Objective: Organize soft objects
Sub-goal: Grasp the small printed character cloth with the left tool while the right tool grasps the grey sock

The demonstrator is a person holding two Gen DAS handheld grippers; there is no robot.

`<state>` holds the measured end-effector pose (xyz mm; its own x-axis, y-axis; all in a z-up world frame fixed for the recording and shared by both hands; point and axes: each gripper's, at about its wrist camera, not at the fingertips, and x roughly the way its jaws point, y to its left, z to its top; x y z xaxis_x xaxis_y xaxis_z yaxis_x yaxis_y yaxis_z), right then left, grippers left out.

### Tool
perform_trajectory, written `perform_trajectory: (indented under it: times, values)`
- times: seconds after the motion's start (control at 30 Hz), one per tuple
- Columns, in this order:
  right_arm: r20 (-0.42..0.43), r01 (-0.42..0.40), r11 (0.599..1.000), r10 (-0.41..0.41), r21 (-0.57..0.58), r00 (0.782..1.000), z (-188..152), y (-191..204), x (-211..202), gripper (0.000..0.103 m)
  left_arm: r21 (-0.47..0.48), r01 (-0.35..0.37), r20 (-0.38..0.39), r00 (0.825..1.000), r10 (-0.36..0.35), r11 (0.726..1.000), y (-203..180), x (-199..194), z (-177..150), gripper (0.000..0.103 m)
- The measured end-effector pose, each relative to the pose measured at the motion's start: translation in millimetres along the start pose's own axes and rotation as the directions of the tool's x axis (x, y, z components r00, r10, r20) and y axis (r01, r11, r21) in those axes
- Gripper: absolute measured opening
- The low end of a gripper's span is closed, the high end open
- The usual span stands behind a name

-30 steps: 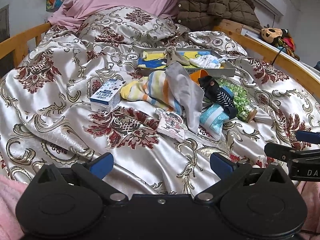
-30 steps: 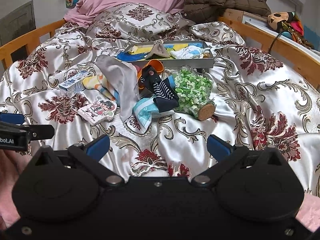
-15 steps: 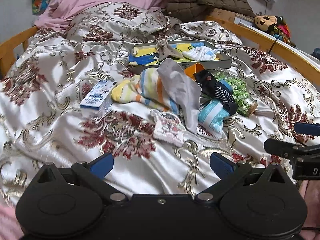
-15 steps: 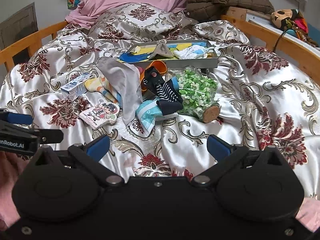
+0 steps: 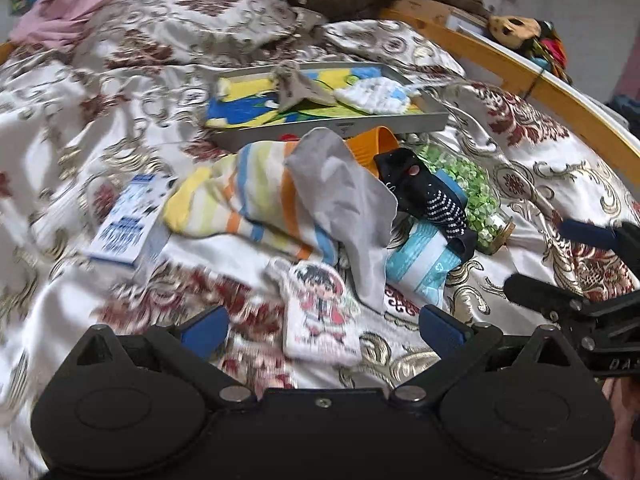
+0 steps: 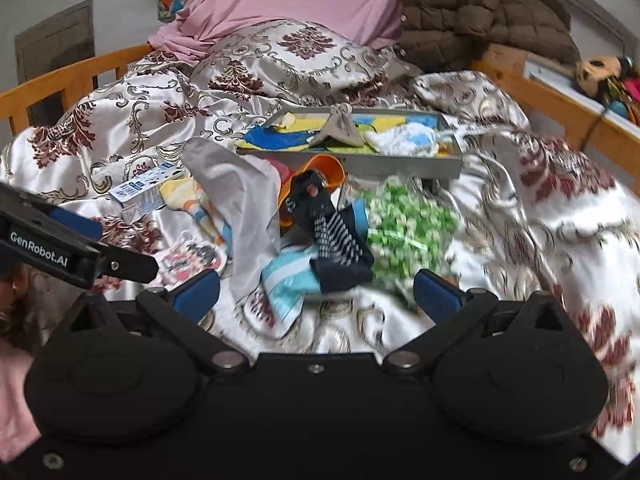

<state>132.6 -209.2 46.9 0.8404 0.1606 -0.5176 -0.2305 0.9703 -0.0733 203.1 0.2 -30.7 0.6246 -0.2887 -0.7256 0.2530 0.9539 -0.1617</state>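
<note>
Black left gripper [image 5: 322, 326] (2 blue-tipped jaws)

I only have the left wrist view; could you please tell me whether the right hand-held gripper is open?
Observer: Yes, the right hand-held gripper is open and empty.
Operator: What lies ahead between its fingers?
Observer: The navy dotted sock, draped over the light blue packet.
Operator: Is anything near its right finger?
Observer: The jar of green bits lies just beyond that fingertip.
</note>
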Motion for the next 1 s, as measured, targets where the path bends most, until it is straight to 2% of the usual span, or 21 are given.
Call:
perform_trajectory:
  times: [0.1,0.2,0.23,0.33,0.43,0.5,0.53,0.6,0.7,0.87,1.0]
  values:
    - [0.012,-0.026,1.0,0.027,-0.017,1.0,7,-2,18,0.091,-0.004,0.045,-0.046,0.998,-0.045,0.999,5,14,4,0.094]
    - [0.027,-0.074,0.997,0.074,-0.032,0.997,12,-2,36,0.076,-0.052,0.077,-0.092,0.992,-0.082,0.996,13,23,1,0.087]
    - [0.029,-0.09,0.995,0.092,-0.039,0.995,14,0,43,0.071,-0.063,0.084,-0.1,0.991,-0.09,0.994,14,26,1,0.086]
    - [0.036,-0.151,0.986,0.154,-0.066,0.987,20,7,62,0.063,-0.08,0.1,-0.106,0.988,-0.108,0.992,16,28,0,0.08]
    - [0.024,-0.19,0.978,0.192,-0.092,0.981,25,16,81,0.056,-0.105,0.114,-0.12,0.985,-0.126,0.988,18,30,-1,0.068]
    - [0.001,-0.209,0.973,0.21,-0.092,0.978,28,20,94,0.051,-0.12,0.109,-0.138,0.983,-0.125,0.987,19,34,-3,0.057]
    - [-0.013,-0.22,0.972,0.219,-0.089,0.976,29,21,102,0.047,-0.126,0.107,-0.141,0.982,-0.125,0.986,20,35,-3,0.054]
    - [-0.034,-0.236,0.969,0.234,-0.08,0.972,30,23,112,0.045,-0.152,0.098,-0.146,0.982,-0.12,0.984,24,38,-2,0.047]
    - [-0.051,-0.246,0.966,0.242,-0.075,0.969,30,28,126,0.045,-0.2,0.097,-0.148,0.981,-0.128,0.975,30,39,-1,0.04]
    - [-0.057,-0.235,0.97,0.232,-0.059,0.971,34,35,150,0.045,-0.22,0.104,-0.142,0.98,-0.137,0.97,33,41,-1,0.033]
    - [-0.071,-0.227,0.971,0.222,-0.074,0.972,35,45,168,0.035,-0.242,0.11,-0.143,0.979,-0.148,0.964,35,41,0,0.028]
